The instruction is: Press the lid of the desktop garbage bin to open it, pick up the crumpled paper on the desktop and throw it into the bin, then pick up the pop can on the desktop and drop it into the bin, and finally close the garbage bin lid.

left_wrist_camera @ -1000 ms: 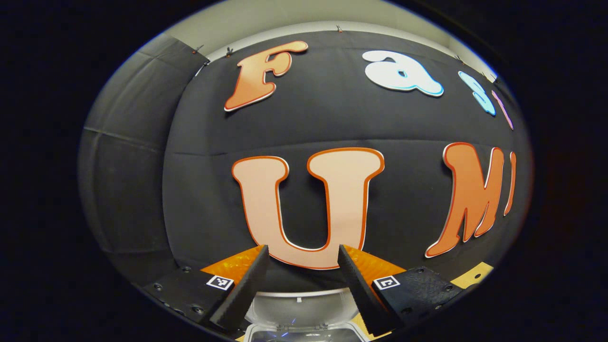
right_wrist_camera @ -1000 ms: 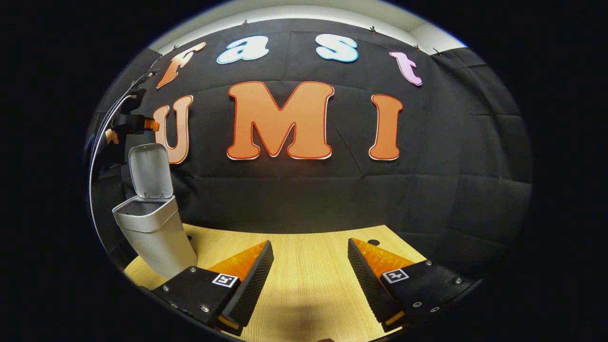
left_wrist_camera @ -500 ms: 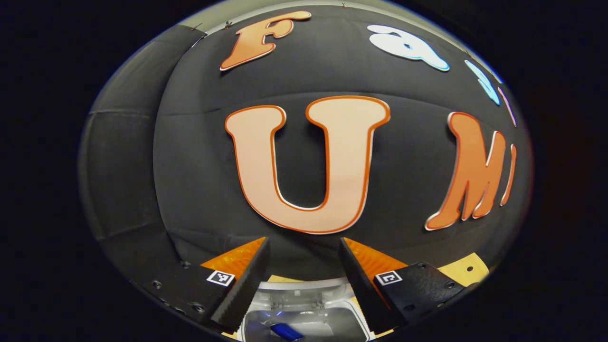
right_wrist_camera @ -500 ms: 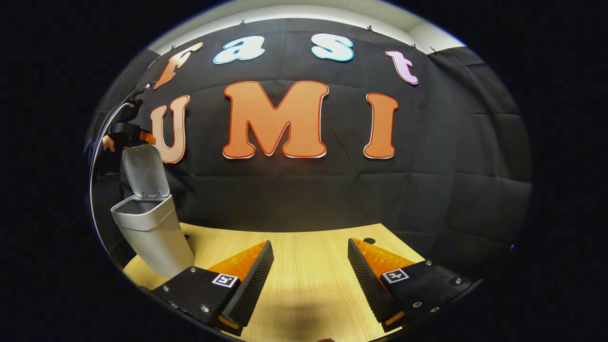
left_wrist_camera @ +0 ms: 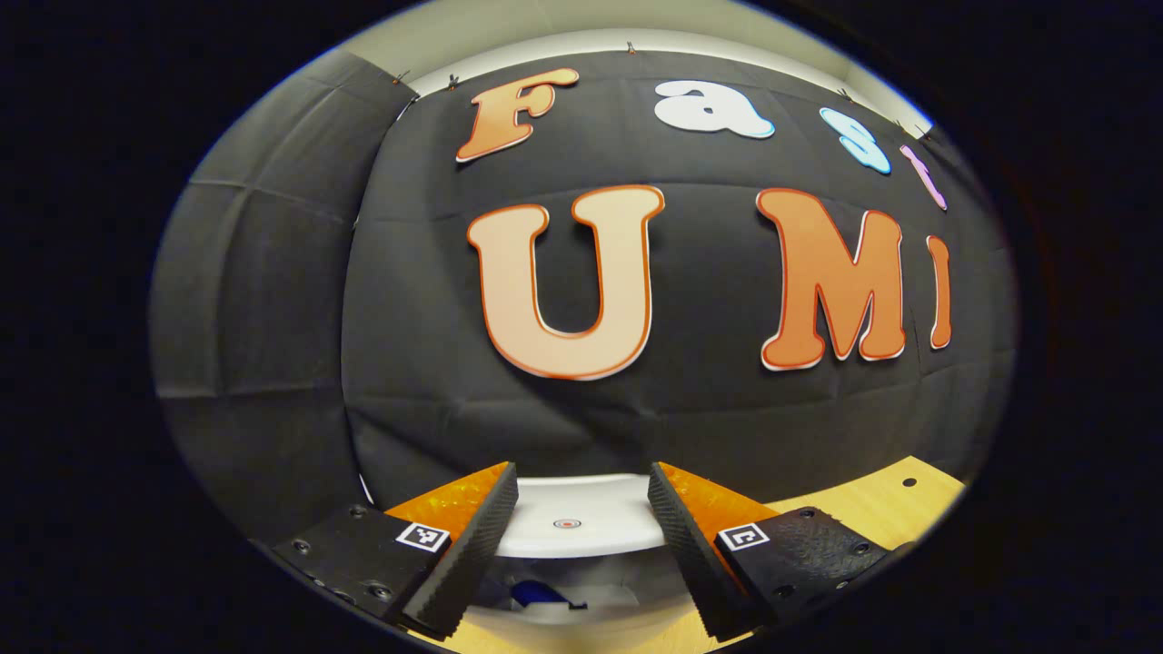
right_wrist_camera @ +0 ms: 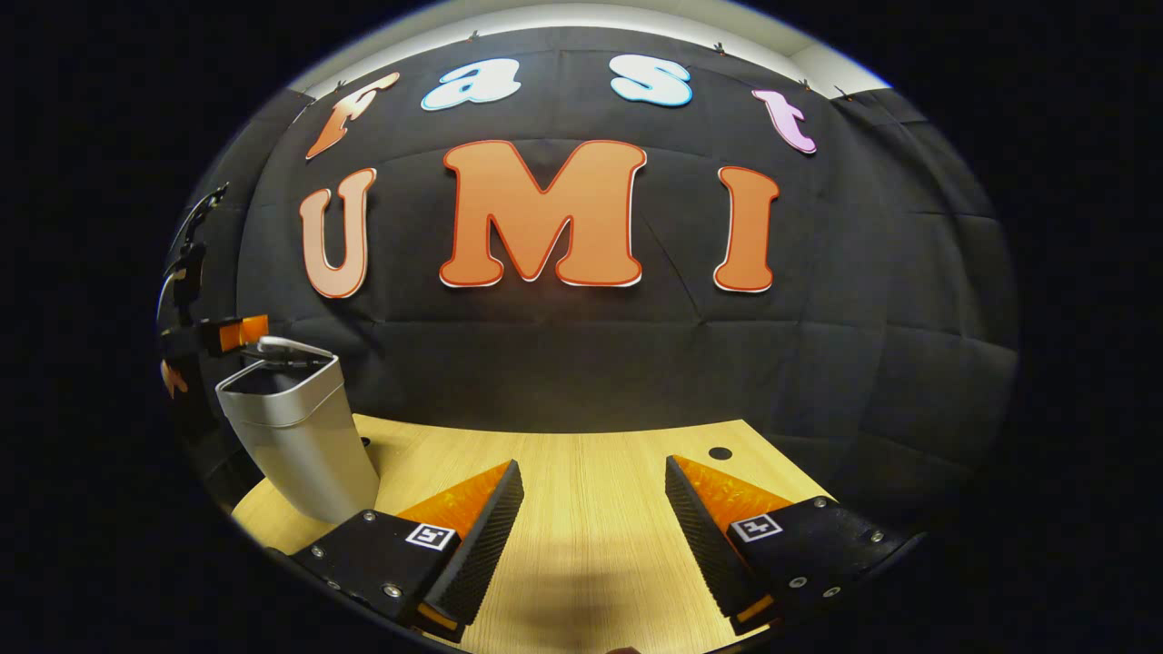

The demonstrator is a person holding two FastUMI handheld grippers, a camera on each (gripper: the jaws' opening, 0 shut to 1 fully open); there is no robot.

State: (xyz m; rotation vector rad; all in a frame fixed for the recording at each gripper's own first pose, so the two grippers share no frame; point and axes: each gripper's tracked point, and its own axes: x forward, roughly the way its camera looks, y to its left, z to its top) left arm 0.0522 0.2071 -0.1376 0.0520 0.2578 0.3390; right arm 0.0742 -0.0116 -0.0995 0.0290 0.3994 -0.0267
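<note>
In the left gripper view, the left tongs (left_wrist_camera: 581,527) stood spread and held nothing, poised just above the bin's lid (left_wrist_camera: 581,522), which lay between the two fingers and was lowered most of the way, tilted with a gap beneath its near edge. A small round mark sat at the middle of the lid. Through that gap a blue thing (left_wrist_camera: 542,595) lay inside the bin (left_wrist_camera: 581,618); what it was could not be told. The counter (left_wrist_camera: 872,504) showed to the right of the bin, pale wood with a small dark hole near its far edge. In the right gripper view, the right tongs (right_wrist_camera: 595,522) were also spread and empty, hovering over bare counter (right_wrist_camera: 581,472) well to the right of the bin (right_wrist_camera: 300,445). There the bin stood upright at the left end of the counter, grey and tapering toward its base, with the lid (right_wrist_camera: 286,347) nearly flat over its mouth and a thin opening left under it. The left tongs (right_wrist_camera: 238,331) showed at the lid's far left side, touching or just above it; which could not be told.
</note>
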